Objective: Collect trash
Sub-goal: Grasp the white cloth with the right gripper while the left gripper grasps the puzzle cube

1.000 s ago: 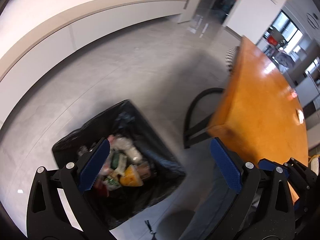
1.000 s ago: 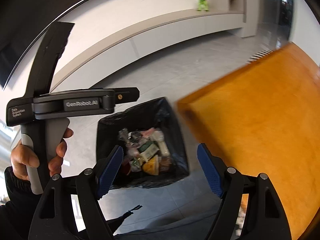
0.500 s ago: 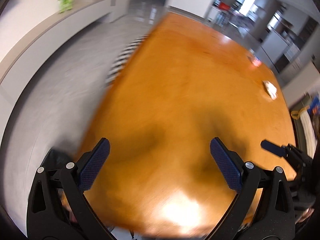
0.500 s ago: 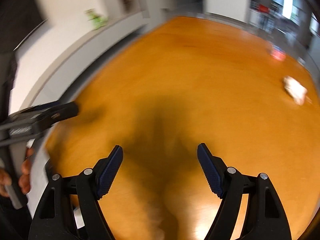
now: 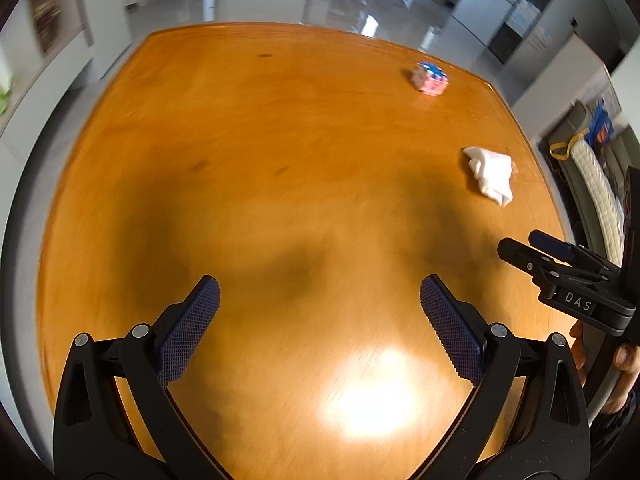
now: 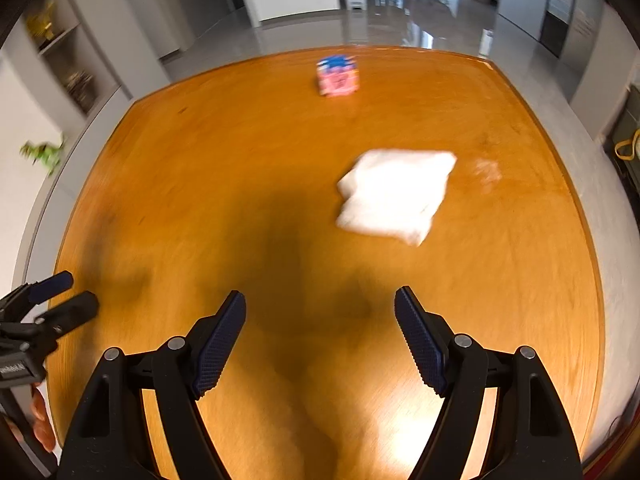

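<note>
A crumpled white tissue (image 6: 394,196) lies on the orange wooden table (image 6: 240,184), ahead and a little right of my right gripper (image 6: 320,320), which is open and empty above the table. The tissue also shows in the left wrist view (image 5: 490,174) at the far right. A small pink and blue carton (image 6: 338,76) stands near the table's far edge; it also shows in the left wrist view (image 5: 430,78). My left gripper (image 5: 320,308) is open and empty over the table's near part. The right gripper shows from the side in the left wrist view (image 5: 560,264).
The table (image 5: 240,160) fills both views. Grey floor, white walls and shelves (image 6: 64,64) surround it. A cushioned seat with a yellow strap (image 5: 592,184) stands past the table's right edge. The trash bin is out of view.
Both grippers have swung from over the black trash bin on the floor to above the table. The tissue and the carton have come into view and grown closer.
</note>
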### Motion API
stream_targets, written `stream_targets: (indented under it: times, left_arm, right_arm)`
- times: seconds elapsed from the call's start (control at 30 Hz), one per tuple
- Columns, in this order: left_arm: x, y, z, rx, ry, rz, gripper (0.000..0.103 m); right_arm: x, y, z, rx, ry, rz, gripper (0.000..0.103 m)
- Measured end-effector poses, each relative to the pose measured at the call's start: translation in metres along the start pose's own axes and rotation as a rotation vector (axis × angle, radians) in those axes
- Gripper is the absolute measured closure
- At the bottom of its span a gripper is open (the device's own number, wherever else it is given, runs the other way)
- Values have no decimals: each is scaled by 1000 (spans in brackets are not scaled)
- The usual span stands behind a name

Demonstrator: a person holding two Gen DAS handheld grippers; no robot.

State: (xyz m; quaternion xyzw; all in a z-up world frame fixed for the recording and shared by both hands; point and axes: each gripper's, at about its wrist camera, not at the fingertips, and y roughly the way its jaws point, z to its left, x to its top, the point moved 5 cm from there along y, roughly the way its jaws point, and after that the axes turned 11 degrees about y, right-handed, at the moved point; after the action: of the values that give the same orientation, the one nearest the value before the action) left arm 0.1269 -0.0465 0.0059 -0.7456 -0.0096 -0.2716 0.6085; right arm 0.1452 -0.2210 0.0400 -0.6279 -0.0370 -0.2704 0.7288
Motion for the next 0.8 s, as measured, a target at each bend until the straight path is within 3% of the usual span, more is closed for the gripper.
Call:
stream_targets:
  times: [0.17, 0.4, 0.47, 0.53, 0.6, 0.8]
  left_arm:
    - [55, 38, -24, -33, 43, 38, 6]
    - [125, 90, -54, -40, 89, 46, 6]
    - [144, 101, -62, -37, 102, 35, 6]
    - [166, 111, -71, -36, 110, 18, 6]
    - [187, 120, -79, -34, 106, 2, 6]
    - [237, 151, -96, -19, 64, -16, 6]
  right_arm:
    - [42, 21, -23, -35, 57, -11, 26]
    - [70, 58, -32, -61, 58, 21, 26]
    - [73, 63, -33, -72, 44, 20, 36]
    - [75, 70, -34, -71, 44, 39, 67]
    - [78, 72, -40, -65, 50, 34, 80]
    - [71, 69, -45, -23, 28, 37, 82]
